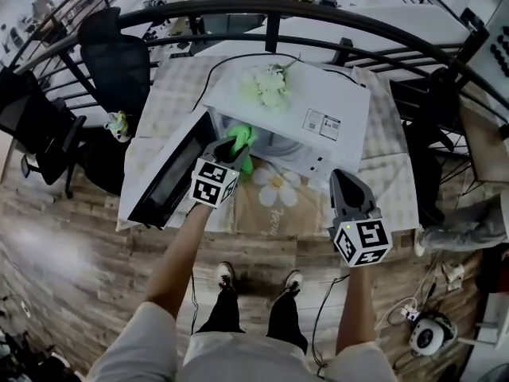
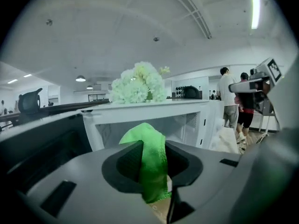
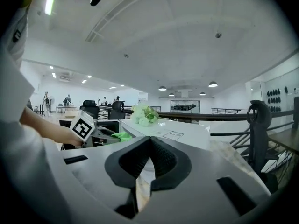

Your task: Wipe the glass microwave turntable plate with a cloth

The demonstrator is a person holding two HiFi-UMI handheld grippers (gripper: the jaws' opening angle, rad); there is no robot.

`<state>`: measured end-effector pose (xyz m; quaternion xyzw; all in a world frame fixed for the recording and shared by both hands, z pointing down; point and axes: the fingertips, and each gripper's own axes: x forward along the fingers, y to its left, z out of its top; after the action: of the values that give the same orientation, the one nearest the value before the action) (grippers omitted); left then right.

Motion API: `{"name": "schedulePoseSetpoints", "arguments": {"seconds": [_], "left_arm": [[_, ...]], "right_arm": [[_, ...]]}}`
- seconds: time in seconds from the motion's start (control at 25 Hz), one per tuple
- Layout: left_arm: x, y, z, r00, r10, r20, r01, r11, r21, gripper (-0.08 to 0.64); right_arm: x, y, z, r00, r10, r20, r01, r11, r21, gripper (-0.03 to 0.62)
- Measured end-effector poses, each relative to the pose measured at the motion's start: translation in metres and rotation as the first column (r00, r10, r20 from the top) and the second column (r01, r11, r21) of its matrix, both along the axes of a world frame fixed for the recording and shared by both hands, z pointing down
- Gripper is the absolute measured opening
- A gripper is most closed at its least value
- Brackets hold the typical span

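My left tongs (image 2: 152, 146) pinch a green cloth (image 2: 153, 164). Both pads press into its sides, and nothing else sits between them. My right tongs (image 3: 150, 146) are pressed together with nothing in them. They hang off to the right of the left pair, in front of the microwave's (image 1: 318, 102) right corner, touching nothing.

As I judge it, the wiping has not begun. The door (image 1: 171, 177) stands swung open to the left of my left tongs, so the way in is clear and the cloth is in hand. The cloth's top sits just ahead of the left tips, at the mouth of the cavity and not down on its floor. The glass plate should lie inside, ahead of and below those tips, but I cannot make it out in any view. What is left is to reach in, press the cloth on the plate and rub it over.

The cloth is a folded strip. Its long axis runs up and down through the left tongs, with the bunched end rising above the tips toward the cavity and the loose end hanging below them. Flowers (image 1: 269, 86) sit on top of the microwave, above and beyond the left tongs.
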<state>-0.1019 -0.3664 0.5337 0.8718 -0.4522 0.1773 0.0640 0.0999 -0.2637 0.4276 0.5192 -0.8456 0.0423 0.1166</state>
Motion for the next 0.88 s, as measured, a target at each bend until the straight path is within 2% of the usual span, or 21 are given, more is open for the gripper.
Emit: {"name": "schedulePoseSetpoints", "arguments": {"seconds": [0.28, 0.44, 0.64, 0.88], "left_arm": [[0.012, -0.067, 0.072, 0.999, -0.029, 0.036, 0.031, 0.998, -0.060, 0.120], [0.018, -0.088, 0.101, 0.994, -0.018, 0.108, 0.027, 0.996, -0.082, 0.120], [0.043, -0.091, 0.116, 0.980, 0.041, 0.197, -0.025, 0.996, -0.082, 0.118], [0.096, -0.078, 0.120, 0.969, 0.130, 0.209, -0.112, 0.989, -0.096, 0.115]], "right_arm": [[0.001, -0.005, 0.042, 0.999, 0.013, -0.030, -0.015, 0.998, -0.057, 0.014], [0.000, -0.007, 0.063, 0.998, 0.007, -0.058, -0.012, 0.997, -0.078, 0.014], [0.001, -0.006, 0.076, 0.999, 0.000, -0.040, -0.004, 0.995, -0.097, 0.014], [0.010, 0.000, 0.085, 0.999, -0.003, -0.049, -0.003, 0.993, -0.118, 0.014]]}}
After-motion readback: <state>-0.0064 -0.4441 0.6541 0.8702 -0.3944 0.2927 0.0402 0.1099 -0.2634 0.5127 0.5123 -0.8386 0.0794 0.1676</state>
